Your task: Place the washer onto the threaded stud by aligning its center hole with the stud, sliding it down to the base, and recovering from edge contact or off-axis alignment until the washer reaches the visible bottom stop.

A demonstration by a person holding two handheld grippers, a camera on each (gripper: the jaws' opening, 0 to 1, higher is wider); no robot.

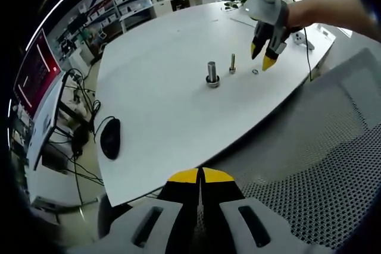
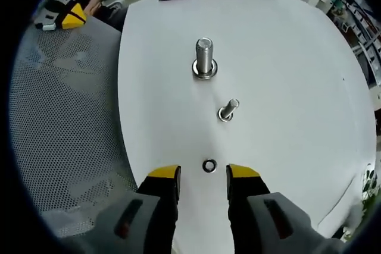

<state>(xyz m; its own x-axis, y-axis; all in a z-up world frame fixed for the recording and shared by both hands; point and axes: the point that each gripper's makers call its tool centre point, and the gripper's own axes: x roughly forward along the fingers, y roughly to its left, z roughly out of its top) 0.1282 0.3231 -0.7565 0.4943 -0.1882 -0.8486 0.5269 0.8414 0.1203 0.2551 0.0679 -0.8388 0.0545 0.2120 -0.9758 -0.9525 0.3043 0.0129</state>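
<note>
A small metal washer (image 2: 209, 165) lies flat on the white table (image 2: 286, 87), between the yellow fingertips of my right gripper (image 2: 203, 173), which is open and straddles it. Beyond it stands a thin threaded stud (image 2: 228, 110), and farther on a thick stud (image 2: 204, 57) with a ring at its base. In the left gripper view the right gripper (image 1: 265, 57) hovers just over the washer (image 1: 255, 72), near the thin stud (image 1: 232, 63) and the thick stud (image 1: 212, 74). My left gripper (image 1: 200, 178) is shut and empty, held back off the table's near edge.
A black mouse (image 1: 111, 138) with its cable lies on the table's left end. A grey mesh chair (image 1: 321, 147) stands beside the table edge. A person's arm (image 1: 327, 10) holds the right gripper. Shelves and desks line the room behind.
</note>
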